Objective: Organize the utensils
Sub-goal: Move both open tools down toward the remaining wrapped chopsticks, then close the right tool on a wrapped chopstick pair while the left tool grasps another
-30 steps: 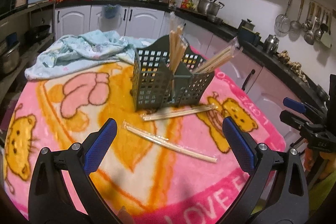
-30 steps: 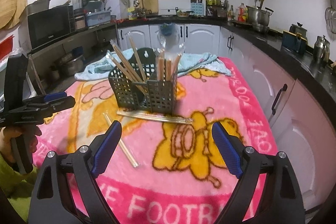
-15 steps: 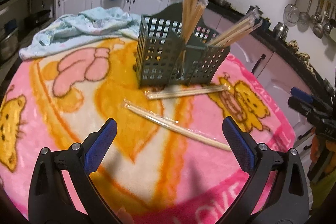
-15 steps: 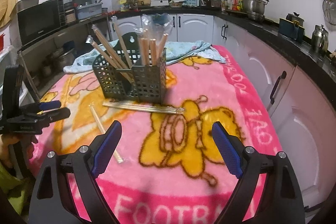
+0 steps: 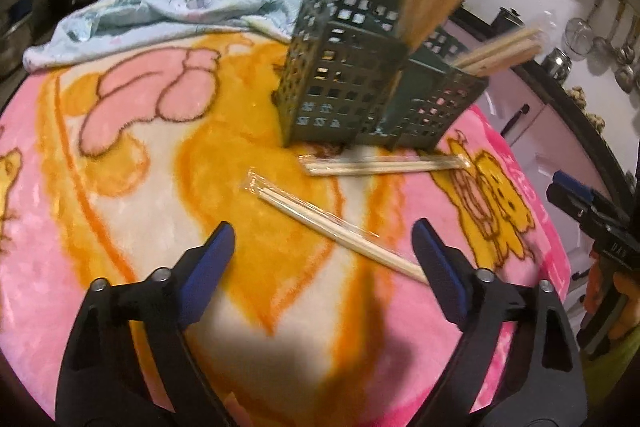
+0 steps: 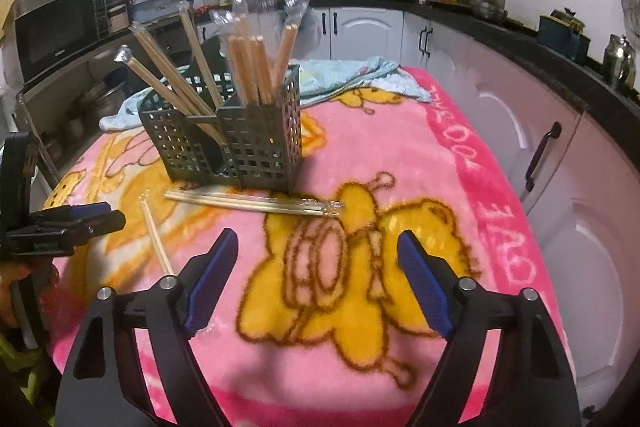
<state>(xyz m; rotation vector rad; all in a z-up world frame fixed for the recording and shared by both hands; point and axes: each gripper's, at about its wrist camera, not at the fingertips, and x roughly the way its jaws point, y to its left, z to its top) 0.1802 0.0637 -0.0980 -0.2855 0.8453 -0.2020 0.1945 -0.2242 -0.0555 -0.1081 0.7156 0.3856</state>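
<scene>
A dark green perforated utensil holder [image 5: 372, 99] stands on the pink blanket, also in the right wrist view [image 6: 236, 143], with several wrapped chopstick pairs upright in it. Two wrapped chopstick pairs lie on the blanket: one [image 5: 336, 223] slanted just ahead of my left gripper [image 5: 322, 239], one [image 5: 384, 166] along the holder's base, also in the right wrist view [image 6: 256, 203]. My left gripper is open and empty, low over the slanted pair. My right gripper [image 6: 316, 247] is open and empty, short of the pair by the holder. The slanted pair shows in the right wrist view [image 6: 157, 239].
A crumpled light blue cloth [image 5: 160, 11] lies behind the holder. The blanket-covered table [image 6: 460, 187] drops off at the right toward white cabinets [image 6: 560, 187]. Each gripper shows at the edge of the other's view, right [image 5: 592, 215] and left [image 6: 60, 223].
Both grippers have moved forward and lower toward the table. The left now sits close over the slanted chopstick pair. The chopsticks and holder have not moved.
</scene>
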